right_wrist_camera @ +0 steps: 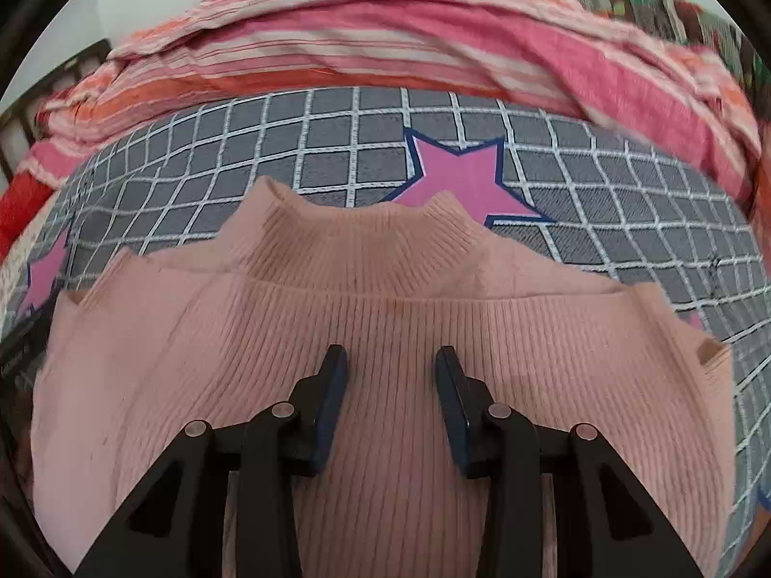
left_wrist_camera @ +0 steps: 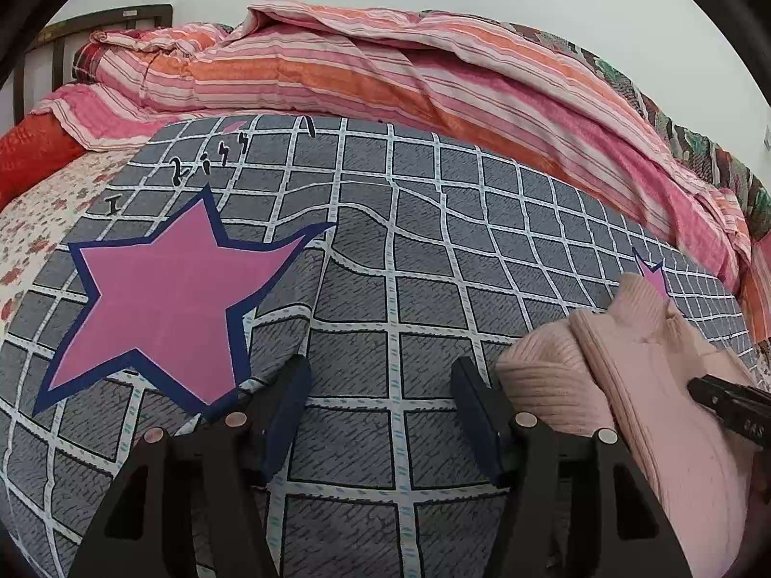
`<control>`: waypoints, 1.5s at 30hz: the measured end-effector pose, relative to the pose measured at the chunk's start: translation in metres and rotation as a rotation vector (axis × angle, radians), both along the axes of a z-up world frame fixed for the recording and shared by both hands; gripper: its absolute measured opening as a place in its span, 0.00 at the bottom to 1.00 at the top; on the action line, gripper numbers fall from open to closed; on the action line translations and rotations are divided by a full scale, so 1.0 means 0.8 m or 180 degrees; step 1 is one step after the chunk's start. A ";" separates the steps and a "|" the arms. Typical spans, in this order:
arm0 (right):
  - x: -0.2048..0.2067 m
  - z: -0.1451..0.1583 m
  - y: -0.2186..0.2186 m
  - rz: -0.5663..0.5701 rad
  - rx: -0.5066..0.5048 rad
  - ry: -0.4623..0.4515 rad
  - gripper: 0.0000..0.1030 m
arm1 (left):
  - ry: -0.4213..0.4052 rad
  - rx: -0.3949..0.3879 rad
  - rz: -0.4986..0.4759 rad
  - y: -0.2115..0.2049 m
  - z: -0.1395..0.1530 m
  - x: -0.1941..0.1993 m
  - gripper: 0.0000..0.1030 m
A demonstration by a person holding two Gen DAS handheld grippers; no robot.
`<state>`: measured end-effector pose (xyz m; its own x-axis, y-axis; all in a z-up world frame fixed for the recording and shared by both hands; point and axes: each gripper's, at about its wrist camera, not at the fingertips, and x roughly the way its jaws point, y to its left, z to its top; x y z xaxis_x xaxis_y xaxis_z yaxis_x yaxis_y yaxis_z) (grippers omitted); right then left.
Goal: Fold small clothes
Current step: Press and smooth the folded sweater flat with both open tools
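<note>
A pale pink ribbed sweater (right_wrist_camera: 385,337) lies folded on the grey checked bed cover (right_wrist_camera: 602,192), its high collar pointing away from me and both sides turned in. My right gripper (right_wrist_camera: 391,361) hovers over the middle of the sweater, open, with nothing between its fingers. In the left wrist view the same sweater (left_wrist_camera: 626,385) sits at the lower right. My left gripper (left_wrist_camera: 380,371) stands open over bare cover (left_wrist_camera: 433,250) just left of the sweater, holding nothing. A black part of the right gripper (left_wrist_camera: 732,409) shows over the sweater at the right edge.
A pink and orange striped quilt (left_wrist_camera: 385,62) is bunched along the far side of the bed. Large pink stars (left_wrist_camera: 168,289) are printed on the cover. A dark headboard (left_wrist_camera: 53,43) and red fabric (left_wrist_camera: 29,154) sit far left; a white wall rises behind.
</note>
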<state>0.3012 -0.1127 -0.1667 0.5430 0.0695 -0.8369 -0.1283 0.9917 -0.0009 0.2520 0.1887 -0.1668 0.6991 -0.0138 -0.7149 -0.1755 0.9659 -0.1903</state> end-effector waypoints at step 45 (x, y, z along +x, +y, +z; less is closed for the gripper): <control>-0.242 0.013 -0.006 0.0462 0.0136 -0.0332 0.38 | -0.0003 -0.1142 -0.0784 -0.029 0.018 -0.162 0.65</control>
<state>0.1074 -0.1176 -0.1565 0.6083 0.1877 -0.7712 -0.2715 0.9622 0.0200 0.1224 0.1659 -0.1521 0.6446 -0.4277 -0.6337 0.0523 0.8516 -0.5216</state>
